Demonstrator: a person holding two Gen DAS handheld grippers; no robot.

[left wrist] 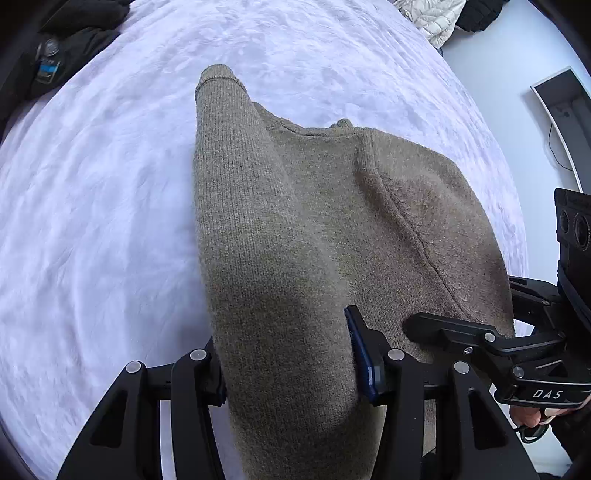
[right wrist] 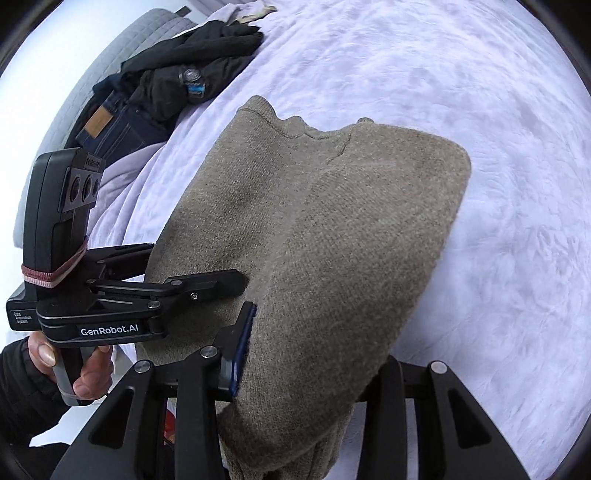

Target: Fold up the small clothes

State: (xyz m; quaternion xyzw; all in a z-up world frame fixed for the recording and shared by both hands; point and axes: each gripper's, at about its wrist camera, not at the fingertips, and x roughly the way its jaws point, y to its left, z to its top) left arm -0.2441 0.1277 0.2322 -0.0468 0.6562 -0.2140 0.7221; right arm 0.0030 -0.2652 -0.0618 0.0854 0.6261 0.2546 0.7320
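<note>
An olive-brown knitted sweater (left wrist: 332, 206) lies partly on the pale bed cover (left wrist: 110, 221), and its near edge is lifted off the cover. My left gripper (left wrist: 291, 369) is shut on a thick bunch of the near left part, with a sleeve running away from it to a cuff (left wrist: 218, 77). Its blue pad (left wrist: 364, 362) presses into the knit. My right gripper (right wrist: 314, 358) is shut on the near right part of the sweater (right wrist: 332, 229); its right finger is hidden under the cloth. Each gripper shows in the other's view, close alongside: the right gripper (left wrist: 443, 332) and the left gripper (right wrist: 192, 264).
Dark clothes (left wrist: 74, 44) and folded jeans (right wrist: 110, 125) are piled at the bed's far left edge. A white puffy jacket (left wrist: 432, 18) lies at the far right corner. A person's hand (right wrist: 92, 369) holds the left gripper's handle. The bed cover (right wrist: 498, 184) spreads wide beyond the sweater.
</note>
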